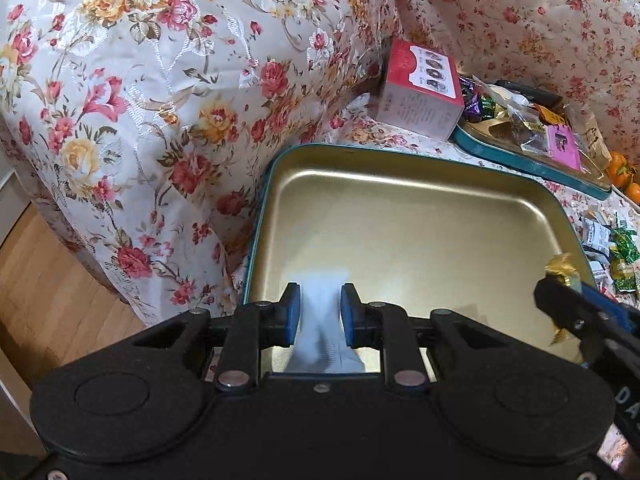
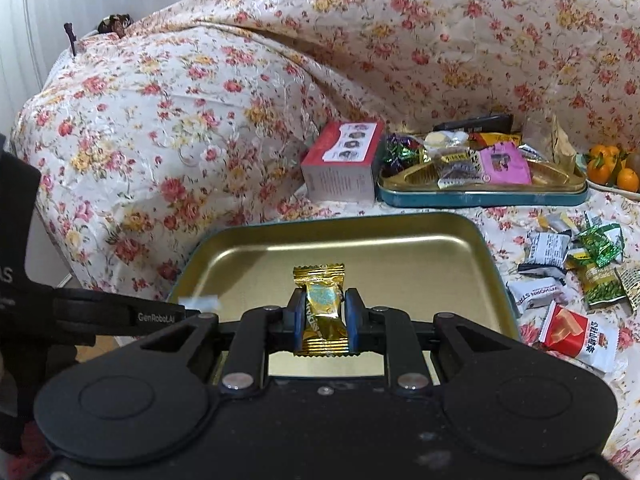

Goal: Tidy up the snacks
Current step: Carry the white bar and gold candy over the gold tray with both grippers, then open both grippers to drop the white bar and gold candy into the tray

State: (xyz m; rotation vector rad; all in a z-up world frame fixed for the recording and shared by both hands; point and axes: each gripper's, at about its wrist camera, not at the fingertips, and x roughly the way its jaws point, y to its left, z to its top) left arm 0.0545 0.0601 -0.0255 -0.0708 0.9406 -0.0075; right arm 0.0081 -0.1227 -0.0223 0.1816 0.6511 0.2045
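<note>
An empty gold tin tray with a teal rim point(image 1: 420, 216) lies on the flowered cover; it also shows in the right wrist view point(image 2: 400, 248). My left gripper point(image 1: 320, 304) is shut on a white snack packet point(image 1: 324, 332) over the tray's near edge. My right gripper point(image 2: 323, 312) is shut on a gold-wrapped candy point(image 2: 322, 308) above the tray's near side. The right gripper also shows in the left wrist view point(image 1: 568, 292) with the gold candy point(image 1: 560, 268). The left gripper's arm enters the right wrist view at the left point(image 2: 120, 312).
A second teal tin point(image 2: 480, 196) full of mixed snacks sits behind, with a red box point(image 2: 344, 160) to its left. Loose packets point(image 2: 572, 268) lie right of the tray. Oranges point(image 2: 612, 168) sit at far right. A flowered sofa arm point(image 1: 140, 100) rises left; wooden floor point(image 1: 48, 292) below.
</note>
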